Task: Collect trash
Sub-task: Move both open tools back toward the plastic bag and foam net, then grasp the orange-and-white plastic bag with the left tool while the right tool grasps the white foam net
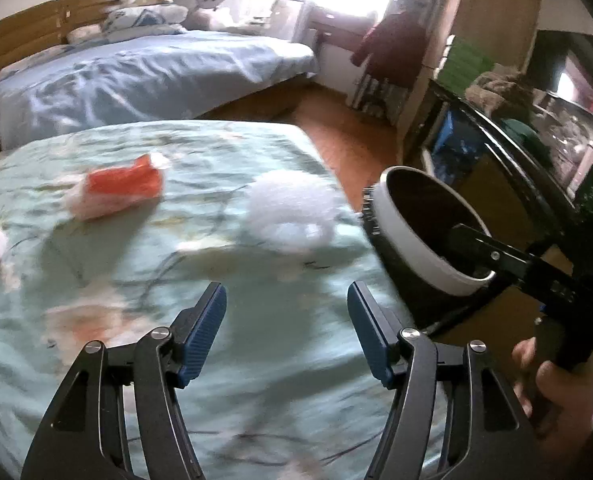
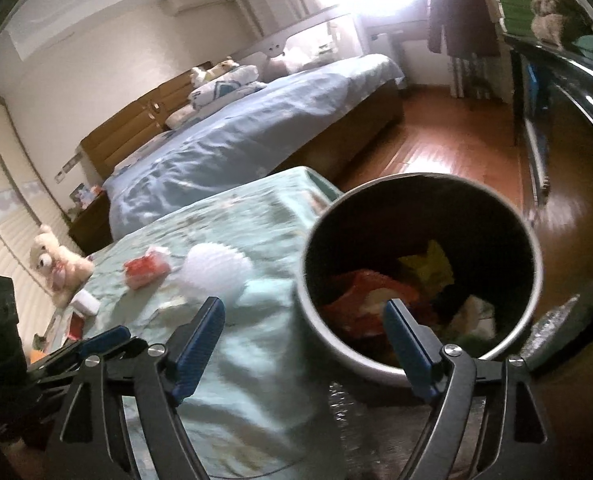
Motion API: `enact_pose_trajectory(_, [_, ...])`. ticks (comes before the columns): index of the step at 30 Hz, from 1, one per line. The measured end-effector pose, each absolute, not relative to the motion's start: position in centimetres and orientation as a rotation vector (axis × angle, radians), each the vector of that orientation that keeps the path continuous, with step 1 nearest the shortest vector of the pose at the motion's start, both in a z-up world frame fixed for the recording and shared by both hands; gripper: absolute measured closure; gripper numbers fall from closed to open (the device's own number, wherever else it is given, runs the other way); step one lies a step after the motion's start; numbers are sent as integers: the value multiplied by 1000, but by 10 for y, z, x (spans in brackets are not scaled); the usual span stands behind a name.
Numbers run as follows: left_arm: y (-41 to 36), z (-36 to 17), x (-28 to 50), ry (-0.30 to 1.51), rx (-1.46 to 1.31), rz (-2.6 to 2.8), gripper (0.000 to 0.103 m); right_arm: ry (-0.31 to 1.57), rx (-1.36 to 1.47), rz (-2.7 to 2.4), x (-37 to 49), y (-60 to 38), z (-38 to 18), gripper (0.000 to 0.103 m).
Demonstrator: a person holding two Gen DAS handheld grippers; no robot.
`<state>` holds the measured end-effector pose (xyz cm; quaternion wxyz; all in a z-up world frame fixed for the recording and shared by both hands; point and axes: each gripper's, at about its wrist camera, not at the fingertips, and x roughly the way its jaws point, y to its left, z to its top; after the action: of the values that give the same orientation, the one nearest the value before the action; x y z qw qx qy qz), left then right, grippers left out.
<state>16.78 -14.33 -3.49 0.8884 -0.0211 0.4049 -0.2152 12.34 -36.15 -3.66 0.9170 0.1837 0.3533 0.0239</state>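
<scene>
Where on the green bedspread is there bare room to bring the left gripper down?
Bare cloth lies before the left gripper, short of the white foam net and red-and-white wrapper. The round bin crowds the right edge.

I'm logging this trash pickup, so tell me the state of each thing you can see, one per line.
Left hand-held gripper: open, empty, above the bedspread.
Right hand-held gripper: open, empty, by the bin's rim.
Trash bin: uncovered, partly filled with wrappers.
White foam net: lying loose on the green bedspread, uncollected.
Red-and-white packet: lying on the bedspread, uncollected.
Teddy bear: sitting at the bedspread's far edge.
</scene>
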Motion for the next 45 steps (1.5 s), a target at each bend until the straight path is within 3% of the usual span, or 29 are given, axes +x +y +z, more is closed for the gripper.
enact_pose_trajectory(22, [-64,-48,182,829,-37,-300,30,778,314,165,141,-287,-43,19])
enact_pose_trajectory(33, [-55,-46,226,809,56,-319,20,786,299,173,168,-277,-46,19])
enact_pose_trajectory(45, [-46,-60,295,842,111,-329,18,814,282,171,208,-269,-63,19])
